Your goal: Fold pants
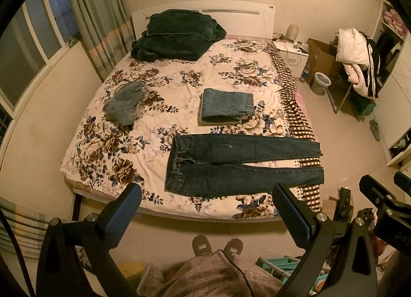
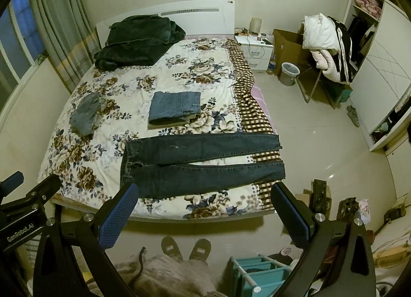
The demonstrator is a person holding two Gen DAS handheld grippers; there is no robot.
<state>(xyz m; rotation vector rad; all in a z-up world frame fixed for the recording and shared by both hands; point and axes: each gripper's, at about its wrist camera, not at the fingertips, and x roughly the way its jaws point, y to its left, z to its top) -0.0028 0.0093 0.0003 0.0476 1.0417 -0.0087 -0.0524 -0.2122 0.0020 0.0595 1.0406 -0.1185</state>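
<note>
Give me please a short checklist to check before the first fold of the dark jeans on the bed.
1. Dark jeans lie flat, both legs spread out: ok.
2. Left gripper open and holding nothing: ok.
3. Right gripper open and holding nothing: ok.
4. Folded light jeans lie apart from the dark pair: ok.
5. Leg ends fully on the bed: not ok, they reach its right edge.
6. Nothing under the jeans: cannot tell.

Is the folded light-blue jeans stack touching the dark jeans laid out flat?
Apart. The right wrist view shows floral bedspread between the folded light-blue jeans and the dark jeans.
</note>
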